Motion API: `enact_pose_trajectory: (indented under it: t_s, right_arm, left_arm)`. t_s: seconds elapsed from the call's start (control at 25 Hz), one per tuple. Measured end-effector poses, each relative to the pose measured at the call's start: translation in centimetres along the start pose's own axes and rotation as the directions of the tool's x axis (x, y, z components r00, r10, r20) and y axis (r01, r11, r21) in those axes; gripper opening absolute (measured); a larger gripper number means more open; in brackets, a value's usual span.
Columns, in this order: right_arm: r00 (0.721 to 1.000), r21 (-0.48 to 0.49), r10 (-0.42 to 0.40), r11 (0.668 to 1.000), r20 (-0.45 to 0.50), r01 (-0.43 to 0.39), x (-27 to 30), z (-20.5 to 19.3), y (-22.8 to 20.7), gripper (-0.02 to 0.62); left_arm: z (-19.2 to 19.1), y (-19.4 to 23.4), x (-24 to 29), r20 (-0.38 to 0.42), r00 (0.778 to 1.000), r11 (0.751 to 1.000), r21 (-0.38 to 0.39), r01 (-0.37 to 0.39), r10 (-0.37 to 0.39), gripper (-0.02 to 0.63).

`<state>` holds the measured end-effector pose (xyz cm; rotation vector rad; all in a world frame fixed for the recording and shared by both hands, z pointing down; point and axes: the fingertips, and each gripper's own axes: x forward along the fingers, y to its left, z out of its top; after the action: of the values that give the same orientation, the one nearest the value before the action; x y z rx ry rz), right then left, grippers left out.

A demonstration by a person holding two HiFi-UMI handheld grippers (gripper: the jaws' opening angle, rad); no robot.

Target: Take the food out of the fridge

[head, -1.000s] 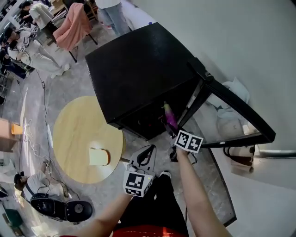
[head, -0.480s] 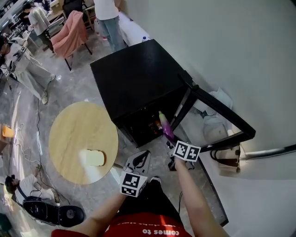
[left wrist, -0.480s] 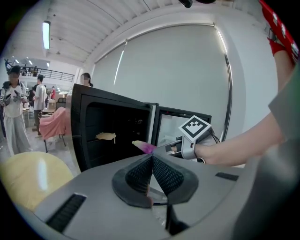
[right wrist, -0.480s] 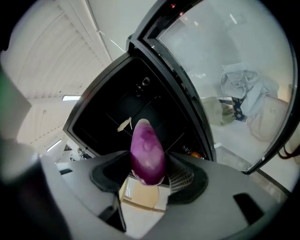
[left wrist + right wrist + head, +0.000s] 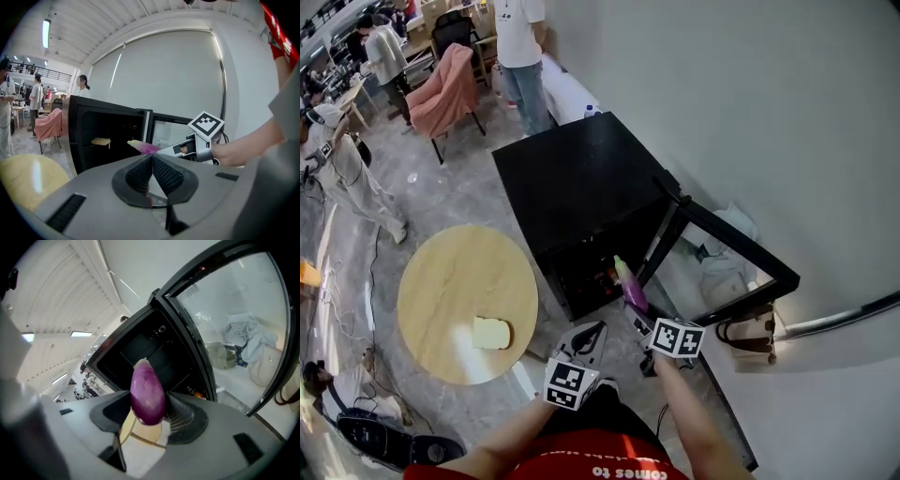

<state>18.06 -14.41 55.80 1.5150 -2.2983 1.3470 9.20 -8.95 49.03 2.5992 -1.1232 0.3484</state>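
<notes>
A purple eggplant (image 5: 628, 284) sticks up from my right gripper (image 5: 637, 307), just in front of the black fridge's (image 5: 581, 183) dark opening. In the right gripper view the eggplant (image 5: 147, 392) fills the gap between the pads, so my right gripper (image 5: 150, 407) is shut on it. My left gripper (image 5: 587, 338) hovers lower and to the left, outside the fridge. Its pads meet with nothing between them, so the left gripper (image 5: 152, 161) is shut. From the left gripper view a pale yellow food item (image 5: 101, 141) lies on a shelf inside the fridge.
The fridge's glass door (image 5: 727, 267) stands swung open to the right, with bags on the floor behind it. A round wooden table (image 5: 459, 281) with a bread slice (image 5: 491, 333) sits left of the fridge. People and chairs are at the far back left.
My right gripper has risen and drawn back a little from the fridge opening with the eggplant still in it. The left gripper has lifted slightly. The head view has shifted too.
</notes>
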Motion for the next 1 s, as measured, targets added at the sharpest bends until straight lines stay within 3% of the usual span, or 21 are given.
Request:
enact_pose_trajectory:
  t_s: [0.36,0.64,0.76,1.0]
  right_arm:
    - [0.989,-0.091,0.131,0.986,-0.069,-0.137,-2.0,-1.4,5.9,0.239]
    - [0.942,-0.153,0.260,0.943,-0.210,-0.294,-0.7,-4.4,10.3,0.239]
    - [0.917,-0.195,0.299,0.914,-0.265,-0.355,1.1,-5.8,12.8,0.239]
    - [0.859,-0.269,0.345,0.847,-0.379,-0.458,5.7,-8.6,18.4,0.239]
  left_arm:
    - [-0.9,1.3,-2.6,0.025,0.999,0.998,-0.052,-0.029,0.031,0.009]
    - [-3.1,3.4,-5.7,0.012,0.989,0.983,-0.113,-0.144,0.147,0.009]
    - [-3.9,4.7,-7.8,0.018,0.975,0.967,-0.133,-0.217,0.221,0.009]
    - [-4.7,8.0,-13.1,0.029,0.926,0.916,-0.160,-0.368,0.377,0.009]
